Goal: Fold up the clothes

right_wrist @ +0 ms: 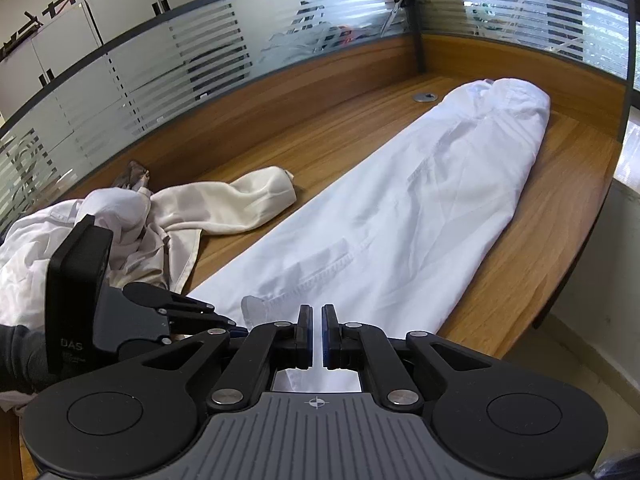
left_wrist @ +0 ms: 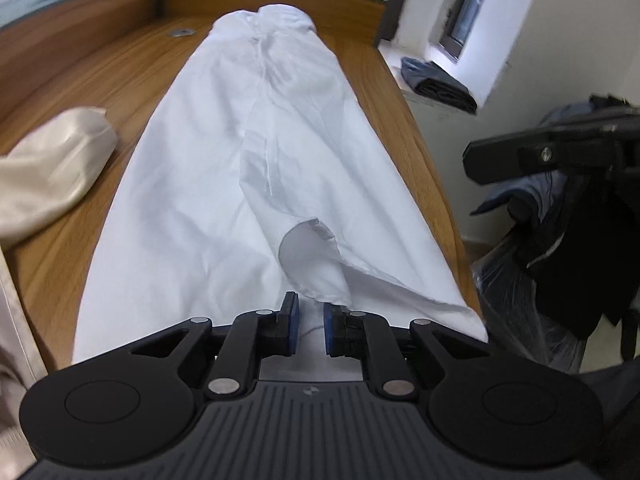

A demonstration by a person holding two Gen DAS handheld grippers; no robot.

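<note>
One white garment [left_wrist: 208,184], long and narrow, lies stretched on the wooden tabletop [left_wrist: 100,64], its long axis running straight away from both claws toward the glass partition [right_wrist: 200,52]. Its side edges appear turned in over the middle, with one loose flap [left_wrist: 316,256] curled up near the close end. That close end lies right at the left claw [left_wrist: 311,330], whose pads stand slightly apart over the hem with nothing pinched between them. The right claw [right_wrist: 317,338] sits at the same end, toward the tabletop's outer edge, its pads nearly together; whether any cloth is caught I cannot tell. Both are about equally near. Left of the white garment lies one cream garment [right_wrist: 224,204], bunched into an unfolded heap. One dark folded pile [left_wrist: 438,84] rests on the windowsill beyond the garment's right side.
</note>
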